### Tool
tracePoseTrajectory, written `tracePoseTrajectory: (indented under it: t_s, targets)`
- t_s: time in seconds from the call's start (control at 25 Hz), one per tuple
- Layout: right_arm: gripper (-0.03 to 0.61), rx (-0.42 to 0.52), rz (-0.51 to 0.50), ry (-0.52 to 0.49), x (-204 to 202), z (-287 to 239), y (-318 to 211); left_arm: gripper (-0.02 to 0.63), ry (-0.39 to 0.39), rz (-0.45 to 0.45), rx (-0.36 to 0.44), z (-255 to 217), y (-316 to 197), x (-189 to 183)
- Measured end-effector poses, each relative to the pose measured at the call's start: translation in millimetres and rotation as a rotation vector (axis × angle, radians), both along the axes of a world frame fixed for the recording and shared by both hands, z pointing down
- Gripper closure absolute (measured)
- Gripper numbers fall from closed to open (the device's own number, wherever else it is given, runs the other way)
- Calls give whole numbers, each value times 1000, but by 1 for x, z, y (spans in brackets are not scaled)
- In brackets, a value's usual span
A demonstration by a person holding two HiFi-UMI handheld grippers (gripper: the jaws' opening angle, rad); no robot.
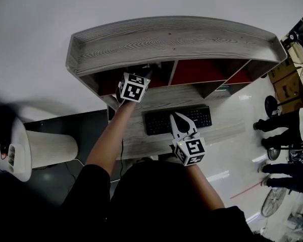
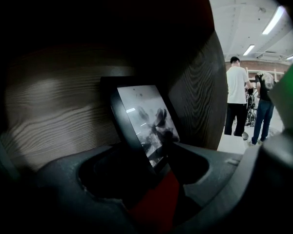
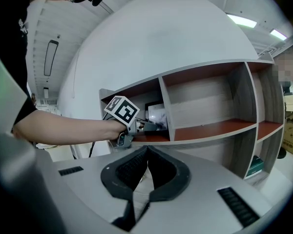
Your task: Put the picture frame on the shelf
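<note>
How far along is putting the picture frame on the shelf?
Nearly done. The picture frame stands tilted in the left compartment of the shelf. The left gripper is open, its jaws either side of the frame's lower edge without pressing. The right gripper is shut, empty, above the keyboard. Left: back the left gripper out without knocking it.

Black-rimmed rectangular picture frame point(image 2: 145, 123): glazed front, black-and-white print, motif too blurred to name, light glare on glass. Stands in leftmost compartment of grey wood-grain shelf point(image 1: 177, 42). Shelf has a curved top board, upright dividers, red compartment floors. Frame's bottom edge on red floor, tilted back toward grey back wall, just beside that compartment's right-hand divider.
</note>
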State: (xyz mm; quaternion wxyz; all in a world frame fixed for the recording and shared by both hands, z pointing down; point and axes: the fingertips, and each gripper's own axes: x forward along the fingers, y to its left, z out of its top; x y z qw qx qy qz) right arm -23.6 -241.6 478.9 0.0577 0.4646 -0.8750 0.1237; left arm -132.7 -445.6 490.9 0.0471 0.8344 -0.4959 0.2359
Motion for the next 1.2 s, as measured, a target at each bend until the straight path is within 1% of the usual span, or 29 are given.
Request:
tracePoseTrajectory:
  t_s: [0.12,0.28,0.4,0.6,0.92,1.04,1.12,1.2]
  targets:
    - [566,-2,-1,-1,1,1,0,325,10,1,2,1,0,-1]
    - [566,-11,-7,-3,1,6,3,310,-9,15,18,0,2,-1]
    - [566,-17,-4,0,4,9,4,298,10,14,24,-2,3,-4]
    - [566,-14,4,1,8,7,5,296,21,3,10,-4,10,-8]
    - [566,-15,8,0,9,8,10,297,-14,13,9,1,15,-8]
    - [566,-16,7,0,9,10,12,287,-30,31,-17,7,20,-6]
    - [566,-18,12,0,10,10,12,284,-31,35,-26,11,21,-4]
    - [566,-15,13,0,10,9,13,284,-25,21,-15,8,22,-7]
